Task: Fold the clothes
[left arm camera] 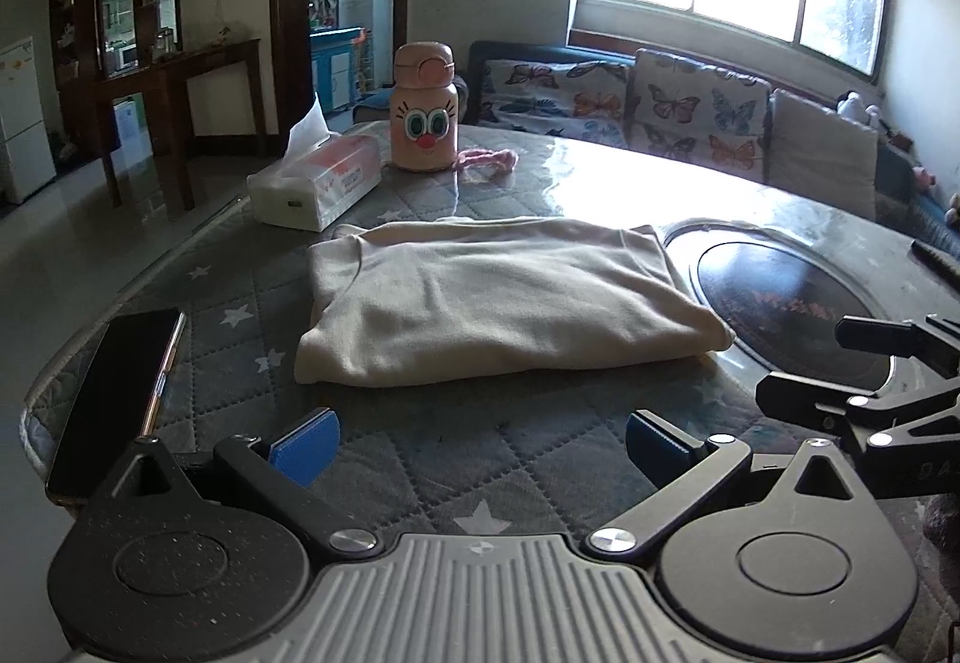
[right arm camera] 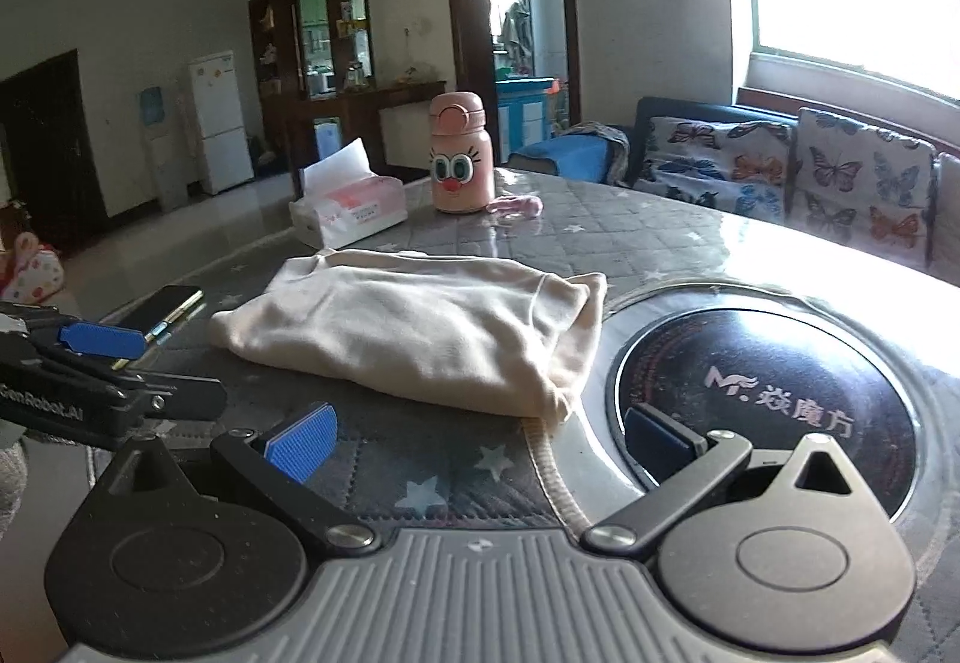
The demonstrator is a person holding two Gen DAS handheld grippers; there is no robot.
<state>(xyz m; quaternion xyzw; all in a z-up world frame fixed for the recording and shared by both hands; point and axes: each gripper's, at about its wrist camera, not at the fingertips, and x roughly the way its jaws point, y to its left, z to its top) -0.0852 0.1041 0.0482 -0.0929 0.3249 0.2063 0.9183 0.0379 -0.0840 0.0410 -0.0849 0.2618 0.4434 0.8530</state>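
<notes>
A cream garment (left arm camera: 498, 297) lies folded into a flat rectangle on the quilted grey table cover (left arm camera: 420, 459); the right wrist view shows the same garment (right arm camera: 420, 327) beside the round hob. My left gripper (left arm camera: 480, 444) hovers open just in front of the garment's near edge, nothing between its blue pads (left arm camera: 306, 444). My right gripper (right arm camera: 480, 444) is open too, near the garment's right corner and over the hob's rim, holding nothing. Each gripper appears at the edge of the other's view: the right gripper (left arm camera: 864, 375) and the left gripper (right arm camera: 102, 363).
A black phone (left arm camera: 120, 381) lies at the table's left edge. Behind the garment stand a tissue pack (left arm camera: 318, 183) and a pink cartoon-face bottle (left arm camera: 423, 111) with a pink strap. A round black induction hob (right arm camera: 768, 399) is set into the table at right. A butterfly-print sofa (left arm camera: 660, 105) sits beyond.
</notes>
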